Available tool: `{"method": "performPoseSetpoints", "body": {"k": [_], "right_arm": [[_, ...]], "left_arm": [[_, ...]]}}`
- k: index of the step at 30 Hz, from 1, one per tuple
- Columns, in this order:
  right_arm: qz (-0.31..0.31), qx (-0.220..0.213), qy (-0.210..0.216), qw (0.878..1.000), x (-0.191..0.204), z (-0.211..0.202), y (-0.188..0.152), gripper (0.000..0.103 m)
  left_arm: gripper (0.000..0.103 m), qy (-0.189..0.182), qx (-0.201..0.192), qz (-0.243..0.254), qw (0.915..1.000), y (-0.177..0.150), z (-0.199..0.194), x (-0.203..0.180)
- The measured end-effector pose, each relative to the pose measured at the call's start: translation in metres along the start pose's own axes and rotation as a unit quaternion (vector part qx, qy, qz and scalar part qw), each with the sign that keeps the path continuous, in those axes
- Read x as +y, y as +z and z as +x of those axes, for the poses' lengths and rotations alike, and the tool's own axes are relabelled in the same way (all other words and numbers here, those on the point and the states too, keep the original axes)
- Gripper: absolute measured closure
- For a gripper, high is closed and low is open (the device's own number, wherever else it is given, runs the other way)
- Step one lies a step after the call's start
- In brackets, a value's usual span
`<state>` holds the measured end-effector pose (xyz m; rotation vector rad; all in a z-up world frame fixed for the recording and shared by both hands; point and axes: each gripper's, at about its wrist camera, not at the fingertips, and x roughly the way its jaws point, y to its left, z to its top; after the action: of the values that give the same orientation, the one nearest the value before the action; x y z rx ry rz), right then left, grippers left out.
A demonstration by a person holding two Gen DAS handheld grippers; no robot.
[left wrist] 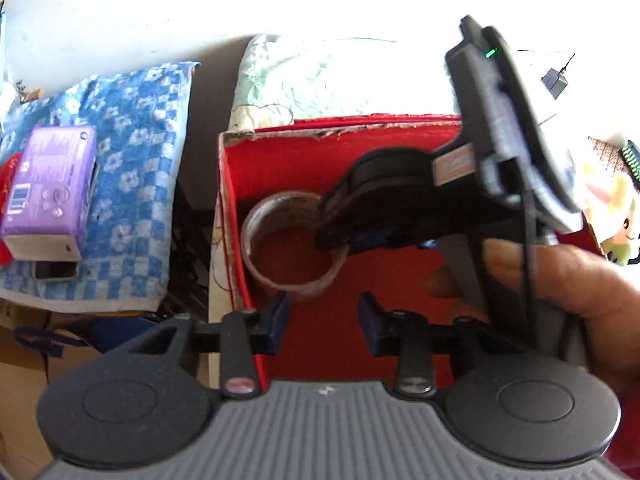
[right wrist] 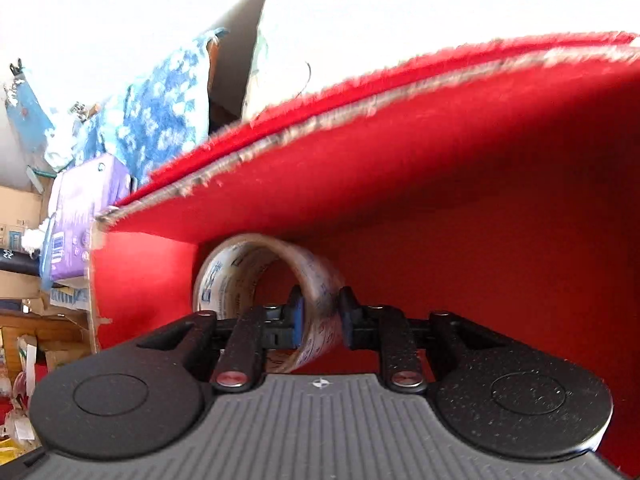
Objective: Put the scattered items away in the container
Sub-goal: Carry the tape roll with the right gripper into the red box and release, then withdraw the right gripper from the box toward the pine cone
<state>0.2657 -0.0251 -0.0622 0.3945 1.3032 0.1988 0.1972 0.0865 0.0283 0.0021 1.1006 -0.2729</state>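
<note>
The red cardboard box (left wrist: 304,152) stands open below me, and its torn rim and red inner wall (right wrist: 440,184) fill the right wrist view. Inside it, near the left wall, is a roll of clear tape (left wrist: 260,240). My right gripper (left wrist: 332,236) reaches down into the box, held by a hand (left wrist: 568,292). In the right wrist view, that gripper (right wrist: 322,312) is shut on the wall of the tape roll (right wrist: 240,276), one finger inside the ring and one outside. My left gripper (left wrist: 324,320) hovers open over the box's near edge with nothing between its fingers.
A purple carton (left wrist: 48,188) lies on a blue checked towel (left wrist: 136,160) left of the box. A pale patterned pillow (left wrist: 320,80) sits behind the box. A charger (left wrist: 554,80) and a plush toy (left wrist: 620,216) are at the right. Cardboard boxes (right wrist: 20,208) are stacked at the far left.
</note>
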Motion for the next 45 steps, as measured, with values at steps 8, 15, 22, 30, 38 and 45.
{"method": "performPoseSetpoints", "body": {"k": [8, 15, 22, 30, 38, 45], "right_arm": [[0.004, -0.011, 0.0, 1.0, -0.017, -0.024, -0.003, 0.039], [-0.016, -0.068, 0.02, 0.997, -0.034, -0.076, -0.016, 0.038], [-0.064, -0.205, -0.007, 0.977, -0.051, -0.146, -0.064, 0.021], [-0.067, -0.263, 0.05, 0.961, -0.09, -0.186, -0.1, 0.015], [-0.124, -0.212, 0.042, 0.969, -0.1, -0.15, -0.129, 0.038], [-0.264, -0.086, 0.076, 0.958, -0.144, -0.145, -0.173, 0.046]], "left_arm": [[0.066, -0.026, -0.025, -0.02, 0.9992, -0.008, -0.003, 0.008], [0.064, -0.035, -0.052, -0.031, 0.9976, -0.007, 0.001, 0.022], [0.048, -0.011, -0.103, -0.032, 0.9941, -0.028, -0.025, 0.008], [0.032, -0.005, -0.107, -0.037, 0.9935, -0.079, -0.046, -0.017], [0.036, -0.019, -0.055, -0.036, 0.9977, -0.138, -0.036, -0.065], [0.034, -0.058, 0.005, 0.029, 0.9979, -0.193, -0.039, -0.108]]}}
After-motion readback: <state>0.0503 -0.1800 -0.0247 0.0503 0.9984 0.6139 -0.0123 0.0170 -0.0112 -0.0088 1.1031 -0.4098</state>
